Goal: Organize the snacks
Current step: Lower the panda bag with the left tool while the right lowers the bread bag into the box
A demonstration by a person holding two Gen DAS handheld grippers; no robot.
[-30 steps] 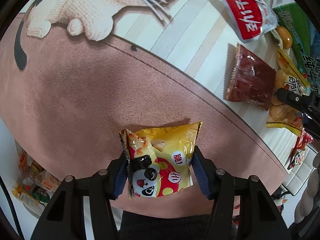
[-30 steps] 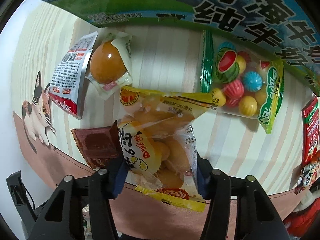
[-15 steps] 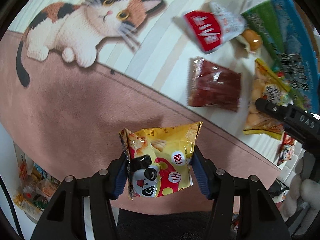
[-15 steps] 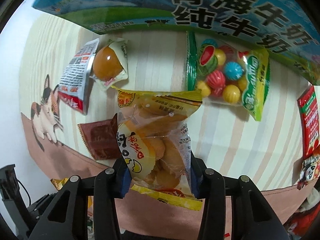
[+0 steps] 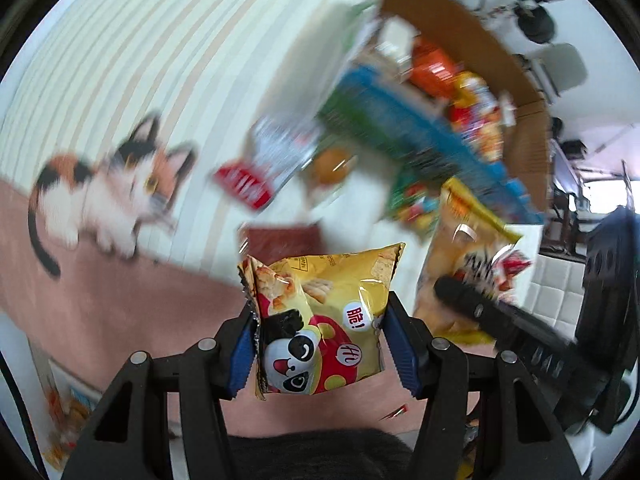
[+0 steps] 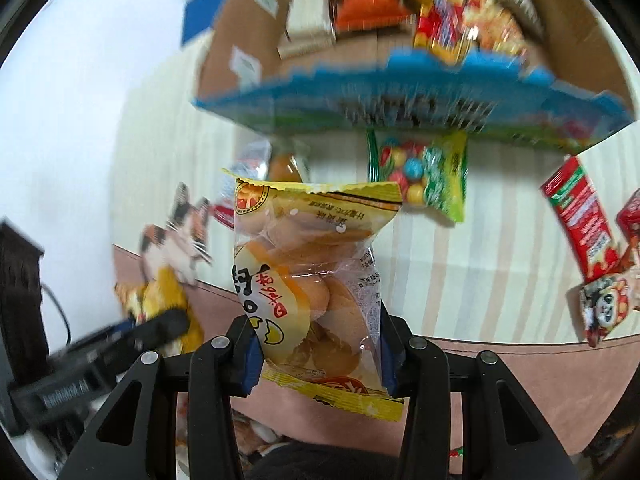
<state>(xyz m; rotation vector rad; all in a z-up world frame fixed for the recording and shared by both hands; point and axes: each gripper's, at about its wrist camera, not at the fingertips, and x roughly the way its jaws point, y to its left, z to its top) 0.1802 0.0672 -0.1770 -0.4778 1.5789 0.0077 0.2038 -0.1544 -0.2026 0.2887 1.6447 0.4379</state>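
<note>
Left gripper (image 5: 320, 344) clamped on yellow panda snack bag (image 5: 324, 320), held upright above the pink mat (image 5: 100, 300); label reads "脆!". Right gripper (image 6: 318, 346) clamped on clear bun packet (image 6: 312, 280), long axis vertical, crimped top edge toward cardboard box (image 6: 400, 20); print illegible.

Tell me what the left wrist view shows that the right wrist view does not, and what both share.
Only the left wrist view shows the dark red packet and the room's furniture. Only the right wrist view shows the red packets at the right and a panda bag lying on the mat. Both show the cardboard box, the cat print, the candy bag, and each tool shut on a yellow snack bag.
</note>
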